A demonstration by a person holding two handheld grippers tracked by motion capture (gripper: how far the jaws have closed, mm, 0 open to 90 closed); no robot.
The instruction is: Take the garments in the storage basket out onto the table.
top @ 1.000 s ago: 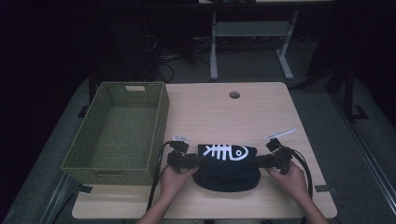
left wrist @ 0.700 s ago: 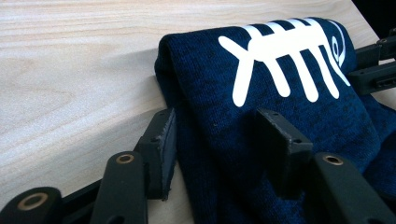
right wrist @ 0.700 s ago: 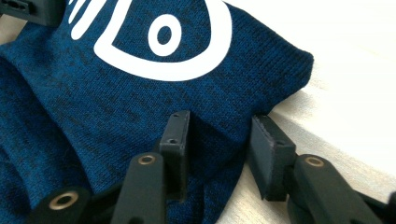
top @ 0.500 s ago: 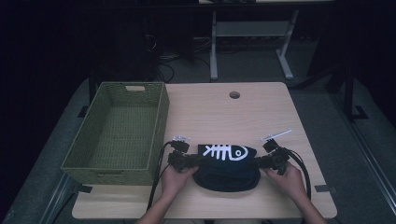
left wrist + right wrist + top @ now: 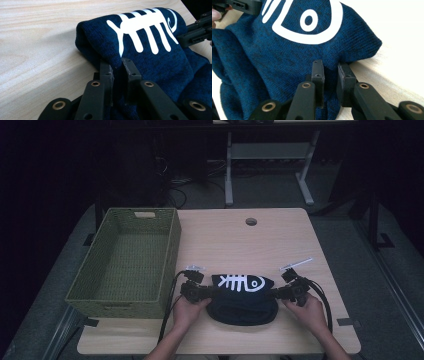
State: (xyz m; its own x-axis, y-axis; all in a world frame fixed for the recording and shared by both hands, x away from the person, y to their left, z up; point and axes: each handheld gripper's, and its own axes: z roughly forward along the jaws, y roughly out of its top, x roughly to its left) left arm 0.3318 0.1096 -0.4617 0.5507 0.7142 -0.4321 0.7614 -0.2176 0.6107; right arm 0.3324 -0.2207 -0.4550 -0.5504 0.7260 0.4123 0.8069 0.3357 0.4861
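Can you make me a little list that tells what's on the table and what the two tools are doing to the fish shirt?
thing worked on: folded dark blue fish shirt, white fish skeleton print on top
where: near edge of the wooden table
left tool: jaws have just been closing, pinching the shirt's left edge
right tool: jaws have just been closing, pinching the shirt's right edge
basket: green, woven, empty, left of the shirt
shirt in basket: not yet
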